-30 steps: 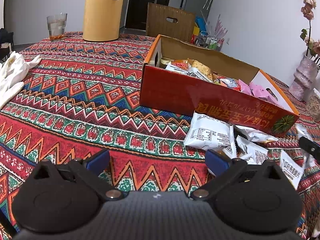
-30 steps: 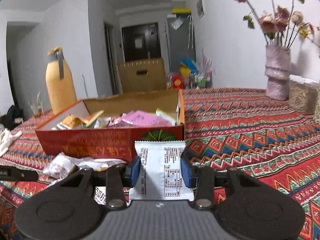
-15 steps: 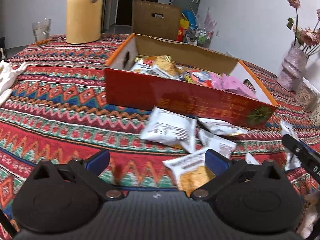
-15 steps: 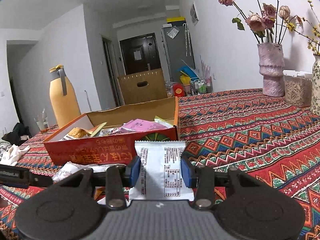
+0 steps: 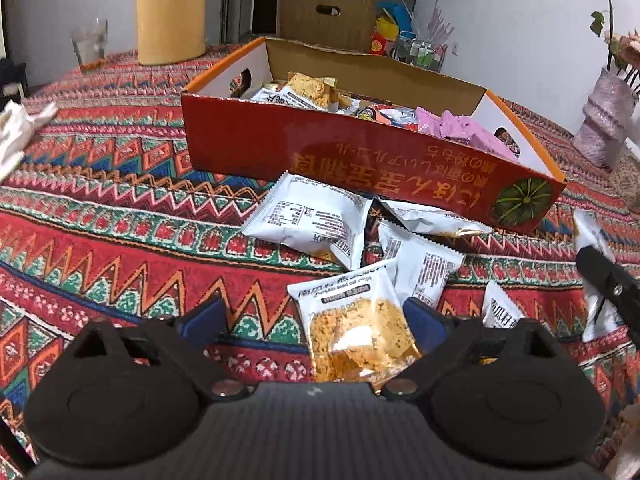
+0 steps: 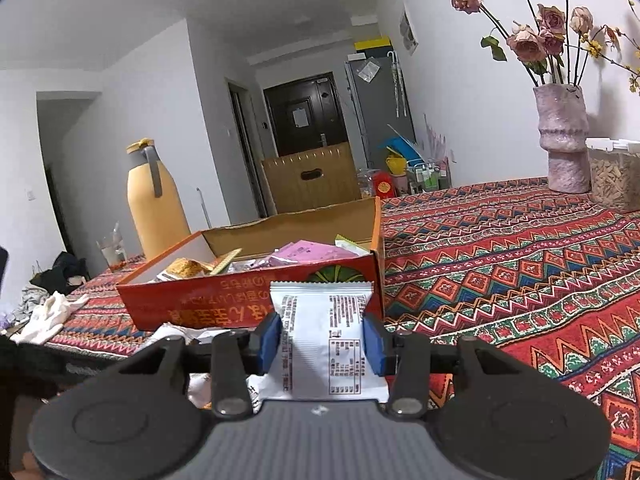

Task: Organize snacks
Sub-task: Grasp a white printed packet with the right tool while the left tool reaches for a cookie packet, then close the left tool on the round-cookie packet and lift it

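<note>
You are looking at one red cardboard box (image 5: 360,160) with orange rims and two oval handle holes. You are seeing five white foil snack packets lying on the patterned cloth in front of it in the left wrist view, among them one packet with a clear window of orange crumbs (image 5: 356,328). You are seeing one more white printed packet (image 6: 326,344) in the right wrist view. One yellow flask (image 5: 171,8), one drinking glass (image 5: 90,44) and one pale pink vase (image 6: 564,140) are standing around. How many packets are lying inside the box cannot be counted.

Red box (image 5: 360,160); white packets (image 5: 312,216); red zigzag tablecloth (image 5: 100,220); yellow flask (image 5: 171,8).
</note>
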Demonstrator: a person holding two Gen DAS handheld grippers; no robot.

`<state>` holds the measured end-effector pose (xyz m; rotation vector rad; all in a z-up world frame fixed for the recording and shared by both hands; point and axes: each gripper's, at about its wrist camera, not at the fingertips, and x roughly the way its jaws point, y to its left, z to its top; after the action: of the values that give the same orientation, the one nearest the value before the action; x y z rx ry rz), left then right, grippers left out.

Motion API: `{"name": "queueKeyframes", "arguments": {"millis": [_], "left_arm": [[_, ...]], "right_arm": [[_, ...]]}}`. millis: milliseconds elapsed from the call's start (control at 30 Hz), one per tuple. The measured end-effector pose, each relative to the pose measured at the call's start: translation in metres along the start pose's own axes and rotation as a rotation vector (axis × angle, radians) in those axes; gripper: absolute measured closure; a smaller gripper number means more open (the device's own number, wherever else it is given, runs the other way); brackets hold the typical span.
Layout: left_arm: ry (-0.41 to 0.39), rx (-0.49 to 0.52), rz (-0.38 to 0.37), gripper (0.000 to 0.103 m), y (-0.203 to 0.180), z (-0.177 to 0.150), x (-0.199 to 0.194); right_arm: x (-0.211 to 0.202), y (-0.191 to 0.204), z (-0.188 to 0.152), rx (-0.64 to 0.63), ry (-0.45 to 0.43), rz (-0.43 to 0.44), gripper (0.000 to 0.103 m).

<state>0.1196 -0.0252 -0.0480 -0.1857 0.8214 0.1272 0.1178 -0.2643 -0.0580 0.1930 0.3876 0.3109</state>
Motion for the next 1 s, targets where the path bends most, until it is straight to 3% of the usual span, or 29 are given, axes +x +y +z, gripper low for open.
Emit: {"name": "queueKeyframes", "arguments": {"millis": [167, 333, 367, 500, 567, 633, 833, 900, 967, 1000], "left_arm": [[-0.025, 0.016, 0.024, 0.022, -0.001, -0.006, -0.004], [-0.062, 0.065, 0.085, 0.053, -0.004, -0.012, -0.007], [-0.068, 0.069, 0.083, 0.055, -0.004, -0.013, -0.008], [-0.074, 0.076, 0.067, 0.059, -0.002, -0.014, -0.010], [-0.073, 0.072, 0.058, 0.059, 0.000, -0.014, -0.012], [-0.077, 0.072, 0.048, 0.059, 0.002, -0.013, -0.014], [-0.097, 0.081, 0.022, 0.059, 0.005, -0.012, -0.021], [-0.103, 0.080, 0.012, 0.059, 0.007, -0.011, -0.024], [-0.108, 0.078, 0.005, 0.059, 0.008, -0.010, -0.025], [-0.110, 0.078, 0.002, 0.059, 0.009, -0.010, -0.026]], "right_arm": [[-0.003, 0.000, -0.001, -0.005, -0.014, 0.008, 0.058], [-0.003, 0.002, -0.001, -0.015, -0.014, 0.004, 0.059], [-0.002, 0.002, -0.001, -0.020, -0.013, 0.003, 0.059], [0.001, 0.003, -0.001, -0.026, 0.013, -0.005, 0.058], [0.002, 0.002, 0.000, -0.022, 0.054, -0.003, 0.041], [0.005, 0.001, 0.001, -0.036, 0.101, -0.011, 0.036], [0.030, -0.003, -0.007, -0.089, 0.290, -0.066, 0.035], [0.033, 0.003, -0.009, -0.135, 0.310, -0.072, 0.037], [0.033, 0.007, -0.011, -0.172, 0.312, -0.062, 0.060], [0.032, 0.008, -0.010, -0.174, 0.310, -0.058, 0.060]]}}
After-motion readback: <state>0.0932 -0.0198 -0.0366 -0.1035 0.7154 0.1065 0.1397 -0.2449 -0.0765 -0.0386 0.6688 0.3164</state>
